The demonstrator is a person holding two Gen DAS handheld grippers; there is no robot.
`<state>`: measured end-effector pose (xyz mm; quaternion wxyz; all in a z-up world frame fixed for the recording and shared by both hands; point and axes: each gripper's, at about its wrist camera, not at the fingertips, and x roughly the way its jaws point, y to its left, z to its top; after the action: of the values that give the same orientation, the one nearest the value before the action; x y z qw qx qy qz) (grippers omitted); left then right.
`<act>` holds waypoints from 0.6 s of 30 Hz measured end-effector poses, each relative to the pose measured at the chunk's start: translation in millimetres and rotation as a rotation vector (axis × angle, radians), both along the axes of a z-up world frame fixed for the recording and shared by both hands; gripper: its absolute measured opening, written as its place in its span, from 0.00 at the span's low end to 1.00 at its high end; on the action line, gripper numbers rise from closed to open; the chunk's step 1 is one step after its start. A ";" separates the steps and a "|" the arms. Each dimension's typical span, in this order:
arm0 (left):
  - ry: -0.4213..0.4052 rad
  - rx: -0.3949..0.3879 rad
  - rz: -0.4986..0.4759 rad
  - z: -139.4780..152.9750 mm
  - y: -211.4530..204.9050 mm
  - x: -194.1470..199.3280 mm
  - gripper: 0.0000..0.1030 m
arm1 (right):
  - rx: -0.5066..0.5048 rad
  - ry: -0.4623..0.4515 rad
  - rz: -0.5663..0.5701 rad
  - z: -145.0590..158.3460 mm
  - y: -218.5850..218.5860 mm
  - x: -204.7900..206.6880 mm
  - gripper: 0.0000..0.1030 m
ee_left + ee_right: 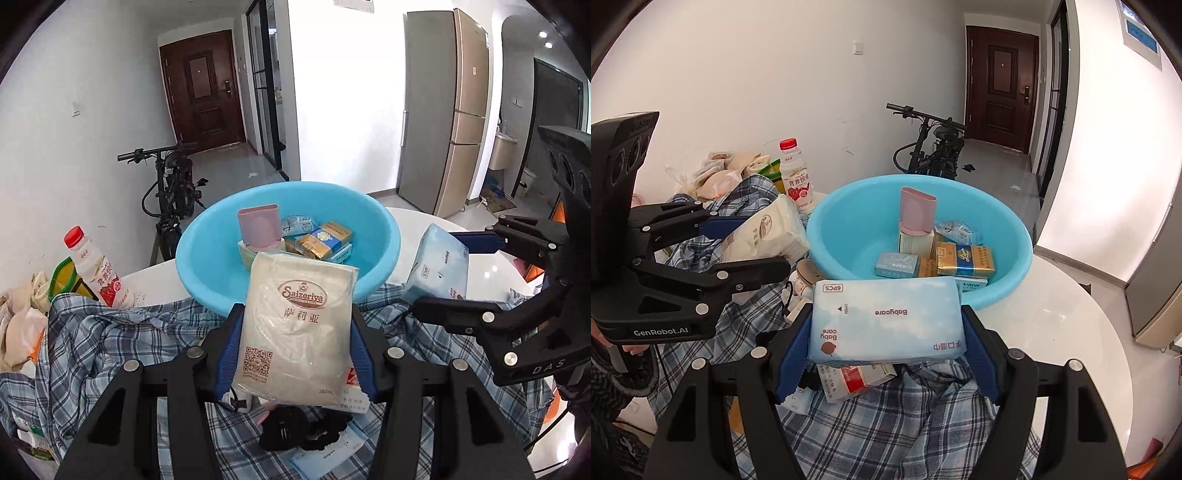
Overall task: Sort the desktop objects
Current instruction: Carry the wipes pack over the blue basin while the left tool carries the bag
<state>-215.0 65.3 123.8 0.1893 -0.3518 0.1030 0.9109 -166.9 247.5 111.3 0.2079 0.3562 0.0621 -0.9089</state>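
My left gripper (295, 350) is shut on a white Saizeriya napkin packet (299, 295), held above the plaid cloth just in front of the blue basin (207, 266). My right gripper (886, 354) is shut on a light-blue Babycare wipes pack (886, 317), also lifted near the basin's (842, 221) front rim. In the left wrist view the wipes pack (439, 258) sits to the right in the right gripper (454, 277). In the right wrist view the napkin packet (768, 232) is at the left in the left gripper (753, 247). The basin holds a pink cup (916, 214) and cigarette packs (964, 260).
A blue plaid shirt (110, 332) covers the near part of the white round table (1052, 332). On it lie a black item (295, 428) and a red-and-white box (857, 380). A red-capped drink bottle (96, 269) and plastic bags (18, 317) stand at the left.
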 end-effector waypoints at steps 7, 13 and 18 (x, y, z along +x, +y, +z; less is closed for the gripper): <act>0.014 -0.023 0.015 7.8 2.6 -40.8 0.53 | -0.006 -0.011 -0.037 9.5 7.6 -29.9 0.71; 0.035 -0.049 0.045 15.3 9.2 -65.5 0.53 | 0.022 -0.025 -0.036 14.4 7.4 -59.6 0.71; 0.003 -0.049 0.039 15.8 14.2 -91.3 0.53 | 0.018 -0.044 -0.036 16.4 5.9 -81.8 0.71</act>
<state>-306.3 79.5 139.6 0.1625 -0.3569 0.1187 0.9122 -248.8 253.4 127.7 0.1894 0.3788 0.0591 -0.9039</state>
